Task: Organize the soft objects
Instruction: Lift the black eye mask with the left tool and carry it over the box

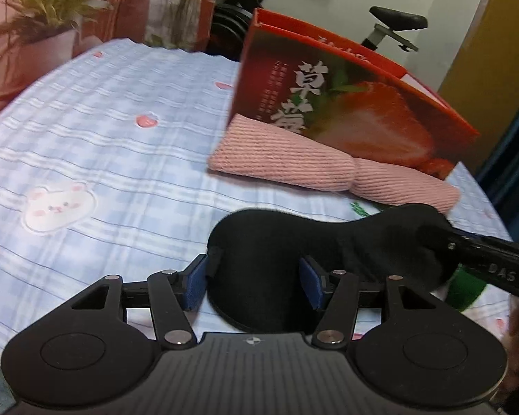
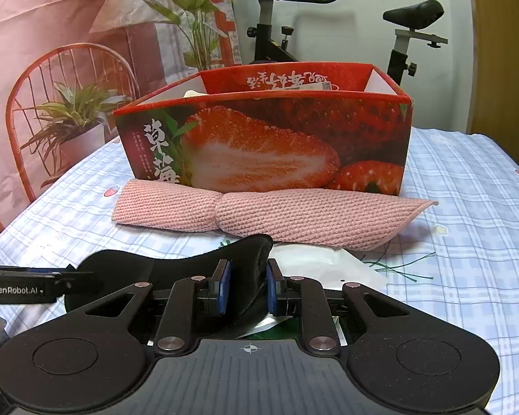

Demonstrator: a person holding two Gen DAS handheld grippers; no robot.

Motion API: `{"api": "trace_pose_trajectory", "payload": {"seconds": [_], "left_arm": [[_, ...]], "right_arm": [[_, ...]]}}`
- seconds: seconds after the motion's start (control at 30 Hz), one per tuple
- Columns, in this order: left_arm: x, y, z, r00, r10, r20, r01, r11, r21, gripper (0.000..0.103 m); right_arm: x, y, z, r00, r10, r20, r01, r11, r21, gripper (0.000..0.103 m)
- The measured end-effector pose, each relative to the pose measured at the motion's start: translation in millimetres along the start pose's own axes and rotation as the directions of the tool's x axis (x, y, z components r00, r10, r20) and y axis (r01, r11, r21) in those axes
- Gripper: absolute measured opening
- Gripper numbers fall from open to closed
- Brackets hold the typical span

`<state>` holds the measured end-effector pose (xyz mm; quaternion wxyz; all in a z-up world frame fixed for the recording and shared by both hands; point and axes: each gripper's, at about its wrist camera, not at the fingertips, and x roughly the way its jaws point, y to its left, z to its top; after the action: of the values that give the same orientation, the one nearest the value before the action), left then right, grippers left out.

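Behind, a strawberry box [image 2: 266, 145] (contents mostly hidden) touches a pink cloth [image 2: 259, 214]; both claws, left claw [image 1: 256, 283] and right claw [image 2: 248, 287], clamp a black eye mask [image 1: 294, 259].

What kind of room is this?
Probably a room in someone's home: an exercise bike stands behind a table with a checked cloth, beside potted plants and a red wire chair.

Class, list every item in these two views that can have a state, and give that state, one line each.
black eye mask: held at both ends, lifted
left hand-held gripper: shut on one end of the mask
right hand-held gripper: shut on the other end
pink knitted cloth: rolled, lying against the box
strawberry box: open-topped, upright
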<state>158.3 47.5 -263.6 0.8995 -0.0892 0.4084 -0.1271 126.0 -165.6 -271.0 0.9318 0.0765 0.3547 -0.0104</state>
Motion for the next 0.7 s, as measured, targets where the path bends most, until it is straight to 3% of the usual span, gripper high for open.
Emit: {"api": "trace_pose_trajectory", "payload": {"seconds": [0.03, 0.13, 0.37, 0.7], "left_arm": [[-1, 0, -1, 1.000, -0.005, -0.001, 0.005, 1.000, -0.003, 0.059], [-3, -1, -2, 1.000, 0.008, 0.006, -0.009, 1.000, 0.013, 0.044], [-27, -1, 7, 0.991, 0.040, 0.130, -0.045, 0.998, 0.034, 0.016], [-49, -24, 37, 0.968, 0.022, 0.251, -0.058, 0.989, 0.138, 0.012]], "right_arm": [[0, 0, 0, 1.000, -0.001, -0.001, 0.001, 1.000, -0.001, 0.020], [0, 0, 0, 1.000, 0.001, -0.001, -0.001, 1.000, -0.005, 0.020], [-8, -2, 7, 0.999, 0.029, 0.016, -0.030, 1.000, 0.003, 0.018], [-22, 5, 26, 0.996, 0.060, 0.072, -0.060, 0.998, -0.008, 0.014]]}}
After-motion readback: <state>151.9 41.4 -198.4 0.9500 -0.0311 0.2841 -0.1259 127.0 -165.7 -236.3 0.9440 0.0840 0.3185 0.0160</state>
